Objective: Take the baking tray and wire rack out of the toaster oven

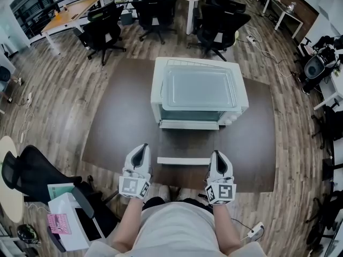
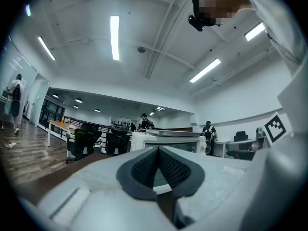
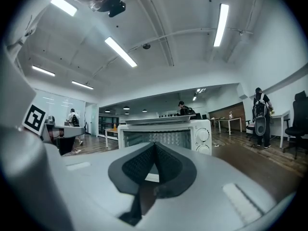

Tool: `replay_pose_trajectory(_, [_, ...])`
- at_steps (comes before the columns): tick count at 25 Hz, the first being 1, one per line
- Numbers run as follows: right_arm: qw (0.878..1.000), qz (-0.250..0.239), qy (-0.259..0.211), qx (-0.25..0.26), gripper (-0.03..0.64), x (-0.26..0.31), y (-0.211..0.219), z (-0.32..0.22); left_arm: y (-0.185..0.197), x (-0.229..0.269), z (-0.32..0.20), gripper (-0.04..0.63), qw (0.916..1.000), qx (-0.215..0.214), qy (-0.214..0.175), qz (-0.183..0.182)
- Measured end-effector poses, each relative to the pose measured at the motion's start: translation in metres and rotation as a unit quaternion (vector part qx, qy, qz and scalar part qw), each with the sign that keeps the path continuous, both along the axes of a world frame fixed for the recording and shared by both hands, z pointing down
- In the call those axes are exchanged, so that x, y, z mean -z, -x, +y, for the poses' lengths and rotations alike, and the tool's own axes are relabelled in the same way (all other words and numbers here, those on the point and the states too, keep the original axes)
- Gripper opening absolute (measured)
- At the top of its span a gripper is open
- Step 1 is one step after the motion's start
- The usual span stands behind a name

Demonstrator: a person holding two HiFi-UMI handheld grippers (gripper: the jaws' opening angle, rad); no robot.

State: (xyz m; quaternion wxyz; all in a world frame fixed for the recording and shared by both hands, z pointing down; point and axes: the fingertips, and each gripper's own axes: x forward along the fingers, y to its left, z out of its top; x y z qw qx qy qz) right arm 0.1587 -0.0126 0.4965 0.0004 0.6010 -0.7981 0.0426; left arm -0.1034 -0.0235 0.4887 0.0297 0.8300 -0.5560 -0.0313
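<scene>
Hovering side by side at the counter's near edge, left hand-held gripper and right hand-held gripper both jaws together, empty, toaster oven straight ahead centred between them, long axis crosswise, tray lying on its top, wire rack not visible, neither hand clearly nearer.

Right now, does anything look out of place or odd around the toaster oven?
Yes. A baking tray lies flat on the roof of the toaster oven instead of inside it, and the oven's door appears folded down open toward the table edge. Nothing looks spilled or damaged.
</scene>
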Motion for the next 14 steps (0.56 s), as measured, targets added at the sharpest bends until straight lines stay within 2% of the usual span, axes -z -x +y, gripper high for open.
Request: replay_pose_trajectory(14, [1.000, -0.009, 0.001, 0.002, -0.002, -0.0018, -0.0002, 0.0013, 0.0045, -0.0050, 0.0064, 0.003, 0.9999, 0.008, 0.006, -0.001])
